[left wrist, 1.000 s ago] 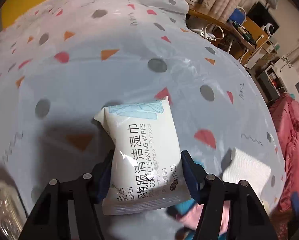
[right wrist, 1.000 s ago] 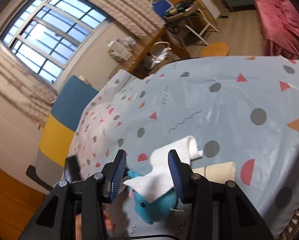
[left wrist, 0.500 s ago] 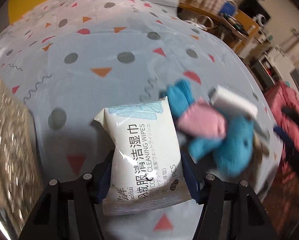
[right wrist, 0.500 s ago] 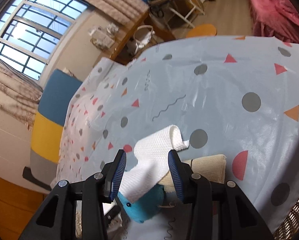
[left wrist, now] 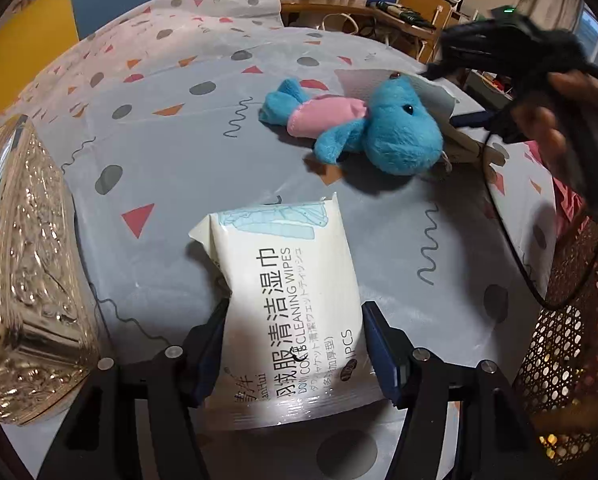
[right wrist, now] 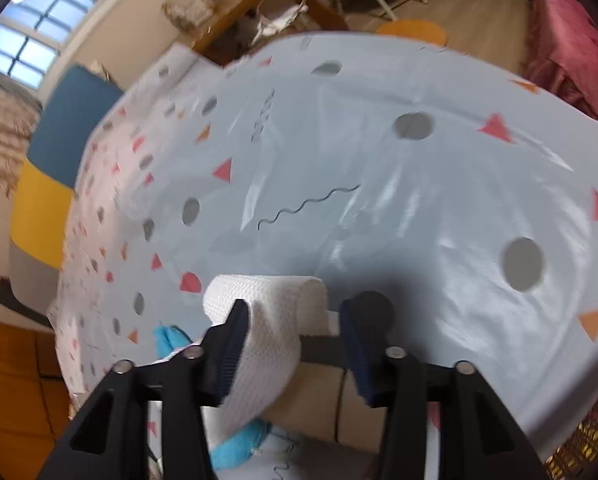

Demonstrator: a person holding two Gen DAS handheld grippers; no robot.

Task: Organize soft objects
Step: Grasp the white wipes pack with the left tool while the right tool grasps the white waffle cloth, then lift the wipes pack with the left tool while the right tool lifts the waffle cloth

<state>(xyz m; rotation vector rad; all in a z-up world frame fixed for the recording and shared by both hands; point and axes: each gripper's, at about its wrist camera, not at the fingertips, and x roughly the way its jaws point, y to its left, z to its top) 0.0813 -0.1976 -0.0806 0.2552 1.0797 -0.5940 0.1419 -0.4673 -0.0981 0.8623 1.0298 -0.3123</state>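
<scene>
A white wipes pack with printed text sits between the pads of my left gripper, which is shut on it just above the spotted tablecloth. Beyond it a blue plush toy in a pink shirt lies on the table, with a white waffle cloth behind it. In the right wrist view, that cloth hangs folded between the opening jaws of my right gripper. It rests against the left pad, and a gap shows at the right pad. The plush and a beige pad lie below.
A gold embossed box stands at the table's left edge. A wicker basket is at the right edge, with a black cable hanging before it. A hand holds the right gripper. A blue and yellow chair stands beyond the table.
My left gripper swung across the table with the pack, bringing the plush and gold box into view. My right gripper sank toward the table and its jaws widened around the cloth.
</scene>
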